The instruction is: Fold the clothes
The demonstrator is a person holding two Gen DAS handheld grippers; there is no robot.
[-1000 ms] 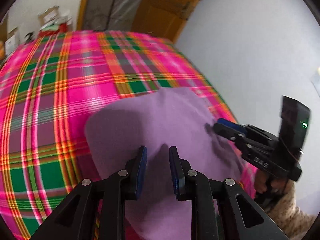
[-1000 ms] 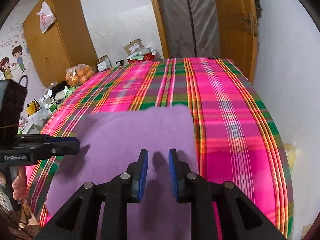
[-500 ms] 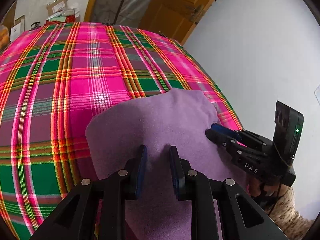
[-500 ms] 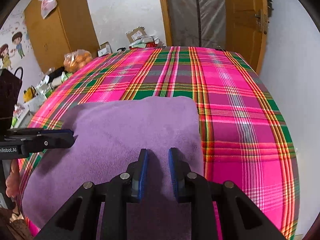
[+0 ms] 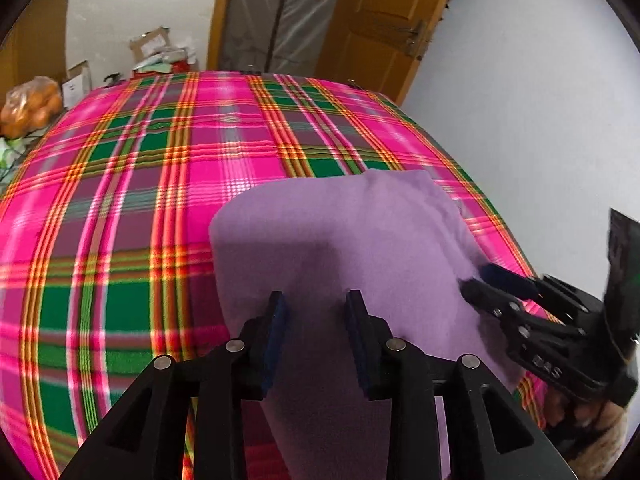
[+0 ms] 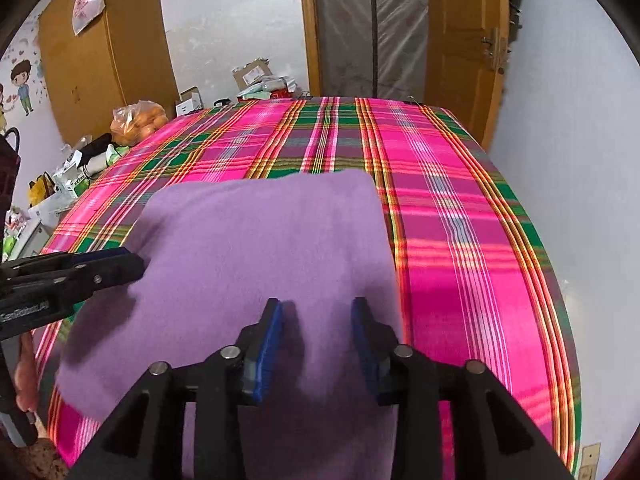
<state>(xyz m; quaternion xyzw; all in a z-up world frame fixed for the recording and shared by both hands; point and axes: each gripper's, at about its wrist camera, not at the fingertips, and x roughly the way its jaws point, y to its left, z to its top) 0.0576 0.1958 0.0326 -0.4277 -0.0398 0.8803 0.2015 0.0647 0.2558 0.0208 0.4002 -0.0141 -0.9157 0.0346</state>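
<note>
My left gripper [image 5: 316,336] and my right gripper [image 6: 318,340] have just been opening, and now both are spread with nothing pinched; the purple cloth [image 6: 260,248] lies flat under them on the plaid bed cover [image 6: 460,220]. I think I just let go after a fold. Next I must grab an edge again. Past the cloth's far edge the cover has lots of open room.
</note>
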